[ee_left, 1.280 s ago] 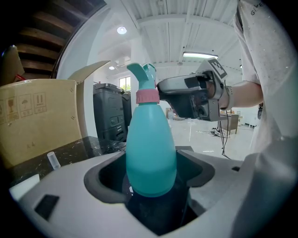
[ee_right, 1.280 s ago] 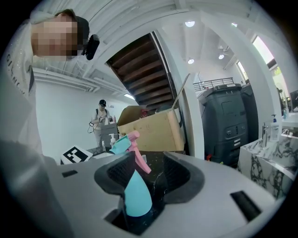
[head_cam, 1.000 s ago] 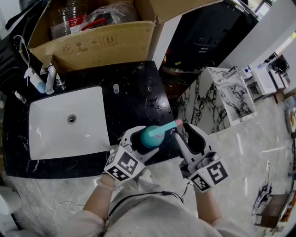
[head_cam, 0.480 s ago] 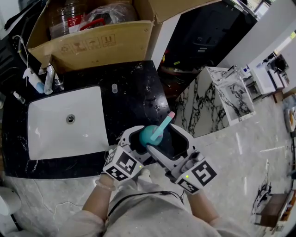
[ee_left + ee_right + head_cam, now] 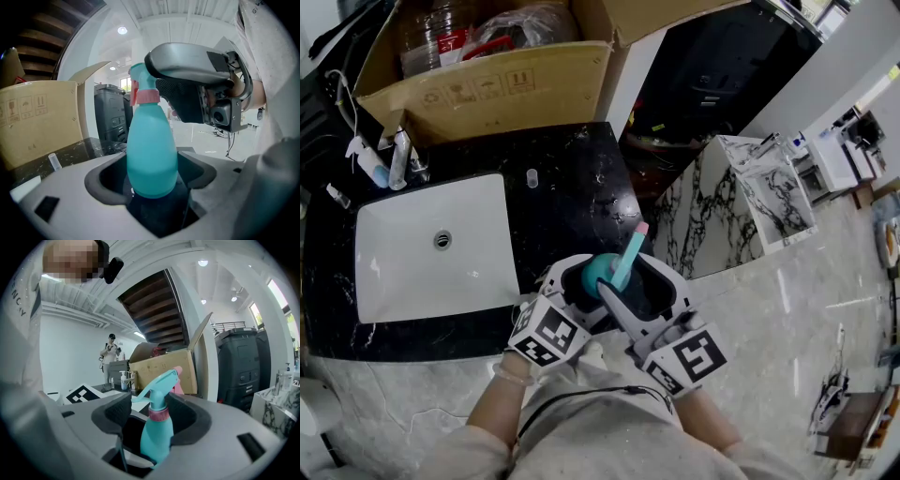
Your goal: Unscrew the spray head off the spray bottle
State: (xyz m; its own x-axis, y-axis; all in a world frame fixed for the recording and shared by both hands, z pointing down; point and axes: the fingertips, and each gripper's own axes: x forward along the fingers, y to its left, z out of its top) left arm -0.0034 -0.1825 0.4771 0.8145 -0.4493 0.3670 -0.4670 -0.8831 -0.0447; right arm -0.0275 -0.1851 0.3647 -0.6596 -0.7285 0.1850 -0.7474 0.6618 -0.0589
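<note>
Teal spray bottle sits clamped by its belly in our left gripper, base hidden under the jaws. Our right gripper is closing around the pink-collared spray head, pads not yet pressing. The cardboard box holds wrapped clutter we can't identify. We're at the front corner of the black surface.

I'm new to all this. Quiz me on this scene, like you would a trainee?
1. True or false: the spray head is already off the spray bottle.
2. Which holds the bottle's body: the left gripper or the right gripper?
3. Fill in: the collar under the spray head is ____.
Key: 1 false. 2 left gripper; the right gripper's jaws are closing with the neck between them. 3 pink.
</note>
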